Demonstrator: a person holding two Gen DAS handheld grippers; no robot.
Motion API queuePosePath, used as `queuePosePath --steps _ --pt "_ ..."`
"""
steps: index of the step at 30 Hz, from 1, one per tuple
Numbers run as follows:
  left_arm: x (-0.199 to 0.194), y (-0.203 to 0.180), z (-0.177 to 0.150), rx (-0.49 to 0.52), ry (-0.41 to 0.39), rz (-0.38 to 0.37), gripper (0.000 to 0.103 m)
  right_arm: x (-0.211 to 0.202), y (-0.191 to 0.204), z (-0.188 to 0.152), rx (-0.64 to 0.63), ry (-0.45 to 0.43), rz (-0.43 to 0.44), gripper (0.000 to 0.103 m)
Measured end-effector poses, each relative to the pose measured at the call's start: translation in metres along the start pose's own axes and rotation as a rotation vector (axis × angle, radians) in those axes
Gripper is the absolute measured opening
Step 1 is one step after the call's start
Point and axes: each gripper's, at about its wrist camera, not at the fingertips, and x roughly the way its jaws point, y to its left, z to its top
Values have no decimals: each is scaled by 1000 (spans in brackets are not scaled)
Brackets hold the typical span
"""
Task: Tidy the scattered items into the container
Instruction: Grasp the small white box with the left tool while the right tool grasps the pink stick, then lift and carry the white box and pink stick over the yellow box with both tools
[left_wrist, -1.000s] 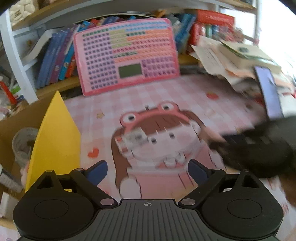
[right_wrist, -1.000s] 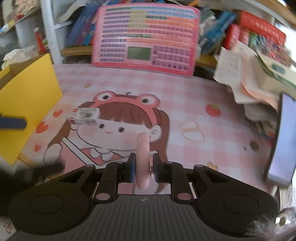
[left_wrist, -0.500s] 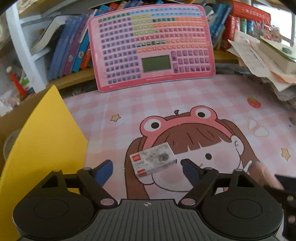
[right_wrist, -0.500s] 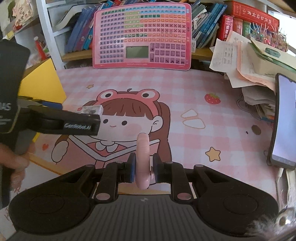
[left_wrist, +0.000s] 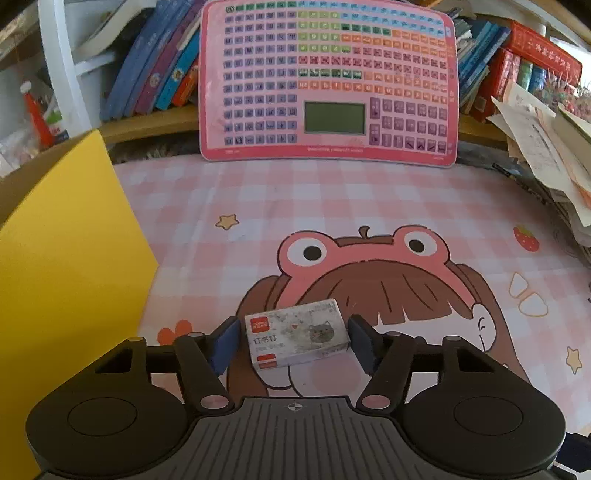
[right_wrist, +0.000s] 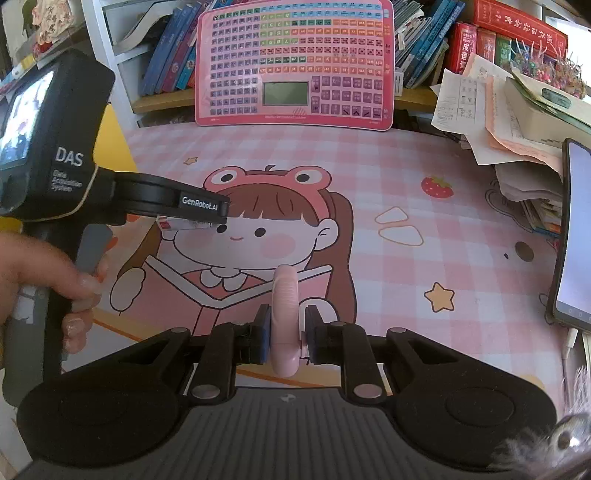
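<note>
A small white staple box (left_wrist: 297, 338) with a red label lies flat on the pink cartoon desk mat (left_wrist: 332, 206). My left gripper (left_wrist: 293, 343) is lowered over it, with a blue pad on each side. The jaws are closing, and a thin gap still shows at both ends of the box. From the right wrist view, the left gripper (right_wrist: 214, 210) covers most of the staple box (right_wrist: 173, 224). My right gripper (right_wrist: 284, 332) is shut on a pink rounded item (right_wrist: 283, 295), held upright above the mat. The yellow-sided container (left_wrist: 66, 258) stands at the left.
A pink button board (left_wrist: 328, 81) leans against a shelf of books at the back. A pile of papers (left_wrist: 546, 158) crowds the right edge, and a phone (right_wrist: 576, 236) stands there too. A person's hand (right_wrist: 37, 269) grips the left gripper's handle.
My left gripper has come down and forward over the staple box, and its jaws have narrowed around it. The right gripper has kept still, holding the pink item.
</note>
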Motion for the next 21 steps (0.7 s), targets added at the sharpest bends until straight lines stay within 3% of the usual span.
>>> queuePosePath --steps 9,21 --pt "-6 4 -1 63 -13 -3 56 -13 7 -1 -49 -7 11 18" --pt "-77 10 -13 50 4 -200 57 -32 21 -20 -63 11 10 18"
